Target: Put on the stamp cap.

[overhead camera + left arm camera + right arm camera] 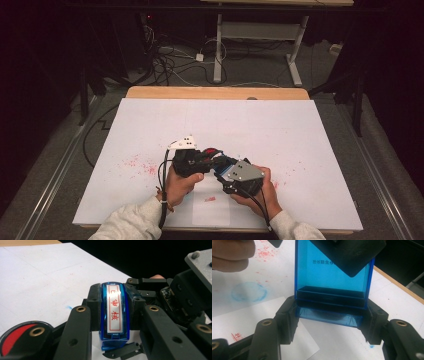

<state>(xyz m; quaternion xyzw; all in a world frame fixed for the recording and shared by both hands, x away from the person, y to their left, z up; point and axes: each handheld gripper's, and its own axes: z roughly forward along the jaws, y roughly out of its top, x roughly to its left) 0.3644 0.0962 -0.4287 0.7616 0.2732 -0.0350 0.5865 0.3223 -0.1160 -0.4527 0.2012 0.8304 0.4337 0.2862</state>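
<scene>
White table sheet [300, 130], flecked with red ink. Above its near edge, the left gripper [114, 322] and right gripper [329, 315] both clamp one blue stamp [115, 315], jaws closed on its sides. A slip of paper [210, 210] already bears a red imprint; further stamping or releasing the stamp likely remains.
</scene>
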